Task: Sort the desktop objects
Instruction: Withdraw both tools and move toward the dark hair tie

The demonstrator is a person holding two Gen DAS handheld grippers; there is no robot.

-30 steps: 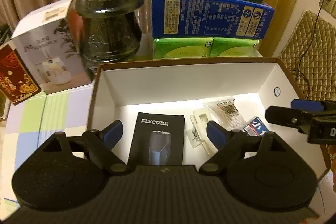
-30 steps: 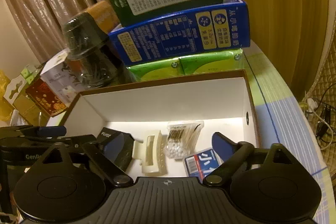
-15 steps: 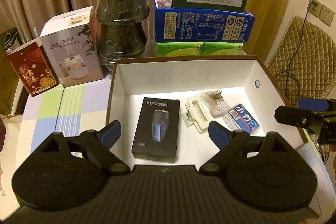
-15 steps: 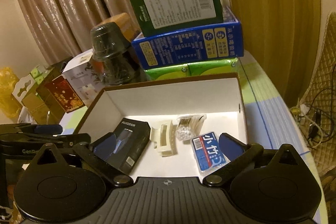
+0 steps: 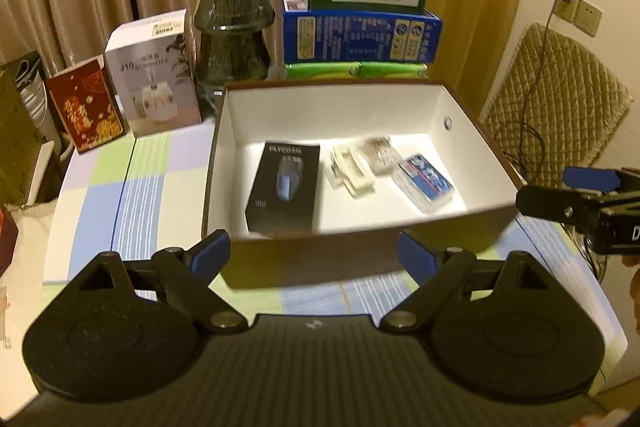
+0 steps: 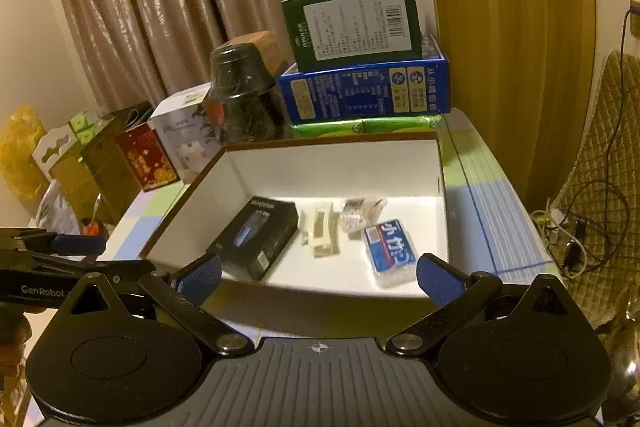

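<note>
A brown box with white inside stands on the table. In it lie a black shaver box, a cream clip, a bag of cotton swabs and a blue-and-white packet. My left gripper is open and empty, just in front of the box's near wall. My right gripper is open and empty, at the near wall too. The right gripper also shows at the right edge of the left wrist view.
Behind the box stand a dark stacked glass jar, a white appliance box, a red box, and a pile of green, blue and dark green boxes. A quilted chair with cables stands at the right. The checked tablecloth lies left.
Both grippers have drawn back and up from inside the box to in front of its near wall. All items stay in the box.
</note>
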